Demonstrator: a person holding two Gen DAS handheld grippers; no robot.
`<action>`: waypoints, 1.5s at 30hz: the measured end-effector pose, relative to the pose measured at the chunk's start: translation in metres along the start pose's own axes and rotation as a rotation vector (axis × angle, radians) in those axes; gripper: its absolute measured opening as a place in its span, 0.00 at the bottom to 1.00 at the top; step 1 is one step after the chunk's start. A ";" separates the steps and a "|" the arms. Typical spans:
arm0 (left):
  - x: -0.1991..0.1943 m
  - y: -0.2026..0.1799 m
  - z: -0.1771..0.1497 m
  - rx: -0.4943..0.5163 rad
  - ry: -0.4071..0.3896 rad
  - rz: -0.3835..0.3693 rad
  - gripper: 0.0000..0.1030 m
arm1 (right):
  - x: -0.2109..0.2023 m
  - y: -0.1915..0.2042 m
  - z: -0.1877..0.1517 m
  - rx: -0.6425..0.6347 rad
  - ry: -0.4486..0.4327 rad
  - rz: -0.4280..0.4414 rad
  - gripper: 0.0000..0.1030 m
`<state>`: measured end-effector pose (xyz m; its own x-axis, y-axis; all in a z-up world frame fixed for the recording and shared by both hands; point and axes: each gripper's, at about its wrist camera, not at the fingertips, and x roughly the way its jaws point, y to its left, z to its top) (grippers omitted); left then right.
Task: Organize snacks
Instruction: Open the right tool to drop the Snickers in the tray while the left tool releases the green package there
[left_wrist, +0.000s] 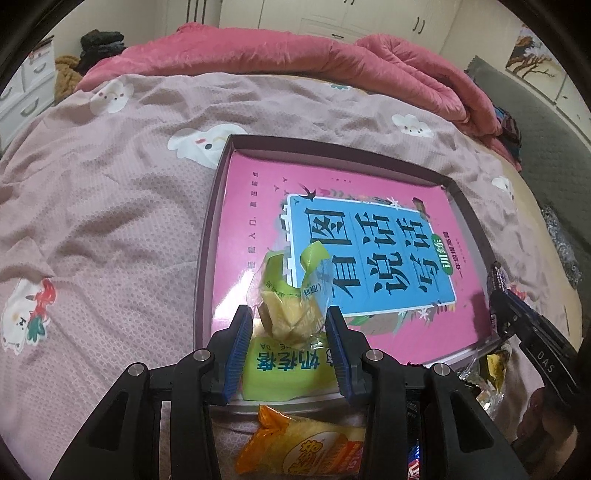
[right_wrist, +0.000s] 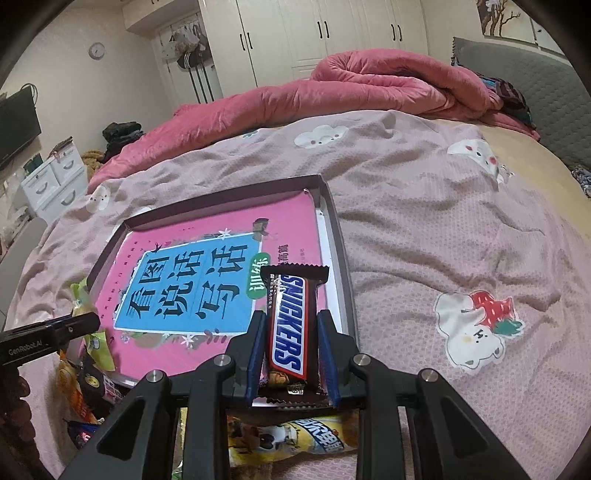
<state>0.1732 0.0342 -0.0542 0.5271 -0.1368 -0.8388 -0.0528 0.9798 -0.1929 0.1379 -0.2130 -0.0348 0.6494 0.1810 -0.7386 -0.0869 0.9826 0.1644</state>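
Both hands are over the shallow box (right_wrist: 341, 236) lying on the bed (right_wrist: 443, 206), and each gripper carries a snack. The right gripper (right_wrist: 291, 325) has its jaws closed on a Snickers bar (right_wrist: 290, 321), held by its long sides at about mid-length, the far end sticking out over the lower right of the pink book (right_wrist: 221, 229) that lines the box. The left gripper (left_wrist: 290, 321) has its jaws pinched on a clear-wrapped yellow pastry (left_wrist: 291, 314) with a green twist of wrapper above it, hanging over the near left corner of that same book (left_wrist: 258, 192); a green packet (left_wrist: 284, 369) lies just beneath the jaws, at the box's near edge. More snacks sit loose on the bed outside the box: an orange packet (left_wrist: 306, 446) at the bottom of the left view, and a yellow one (right_wrist: 295, 435) under the right gripper. To my eye the step is setting both snacks down inside the box. I'd lower each until the wrapper rests on the book before letting go, since the pastry's loose wrapper could snag a pad. Keep the bar parallel to the right wall, clear of the rim, and set the pastry beyond the green packet rather than on it, leaving the middle free for the rest.
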 end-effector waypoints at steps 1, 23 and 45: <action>0.000 0.000 0.000 0.001 -0.001 0.001 0.41 | 0.001 -0.001 -0.001 0.000 0.003 -0.002 0.27; -0.003 0.007 -0.004 -0.012 0.013 -0.031 0.41 | -0.016 -0.003 -0.014 -0.003 0.000 -0.008 0.28; -0.027 0.013 -0.007 -0.039 -0.036 -0.059 0.56 | -0.045 -0.001 -0.014 0.007 -0.050 0.031 0.35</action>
<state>0.1523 0.0501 -0.0376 0.5599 -0.1878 -0.8070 -0.0535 0.9638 -0.2613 0.0987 -0.2219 -0.0112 0.6834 0.2092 -0.6995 -0.1025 0.9761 0.1918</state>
